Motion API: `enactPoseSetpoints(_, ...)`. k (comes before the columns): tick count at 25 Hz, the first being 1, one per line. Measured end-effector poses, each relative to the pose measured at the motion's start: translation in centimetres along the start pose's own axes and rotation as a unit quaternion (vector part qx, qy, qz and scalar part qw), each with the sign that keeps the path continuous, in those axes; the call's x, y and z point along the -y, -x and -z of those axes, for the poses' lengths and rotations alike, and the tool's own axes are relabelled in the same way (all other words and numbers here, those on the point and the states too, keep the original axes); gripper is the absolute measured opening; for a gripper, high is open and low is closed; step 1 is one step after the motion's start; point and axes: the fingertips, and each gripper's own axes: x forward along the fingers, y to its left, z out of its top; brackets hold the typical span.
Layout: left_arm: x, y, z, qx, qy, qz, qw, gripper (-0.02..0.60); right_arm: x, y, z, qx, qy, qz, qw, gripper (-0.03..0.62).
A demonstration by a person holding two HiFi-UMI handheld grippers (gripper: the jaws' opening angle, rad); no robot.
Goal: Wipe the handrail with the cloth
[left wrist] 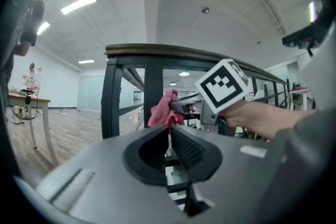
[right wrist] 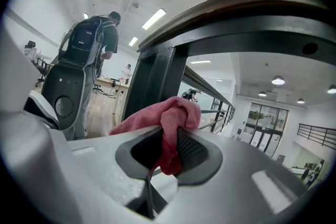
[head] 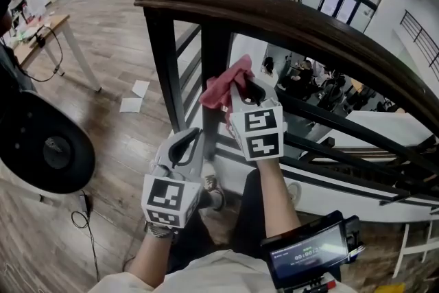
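Observation:
A dark wooden handrail point(head: 295, 22) on black metal posts point(head: 164, 58) crosses the head view from upper left to right. It also arches overhead in the left gripper view point(left wrist: 173, 51) and the right gripper view point(right wrist: 247, 10). My right gripper point(head: 236, 91) is shut on a bunched pink cloth point(head: 223, 87), held below the rail beside a post. The cloth point(right wrist: 170, 115) bulges out over the jaws. My left gripper point(head: 194, 139) sits lower and nearer to me, shut with nothing in it. Its view looks up at the cloth point(left wrist: 161, 110) and the right gripper point(left wrist: 182, 105).
A round black chair back point(head: 44, 144) stands close on the left. A wooden table point(head: 51, 27) and loose papers point(head: 134, 96) are on the floor beyond. A person with a backpack point(right wrist: 92, 39) stands behind. Past the railing is a drop to a lower floor.

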Motion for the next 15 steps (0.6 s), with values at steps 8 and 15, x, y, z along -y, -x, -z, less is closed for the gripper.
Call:
enactPoseSetpoints(8, 0.2, -1.8, -1.4, 0.018, -0.021, -0.002, 0.9996, 0.011, 2.5, 1.4, 1.2, -0.007, -0.013, 0.007, 1.0, 0.074)
enactPoseSetpoints(15, 0.1, -4.9, -2.9, 0.039, -0.05, -0.014, 0.9979, 0.013, 4.3, 2.7, 1.9, -0.02, -0.014, 0.014, 1.0, 0.074)
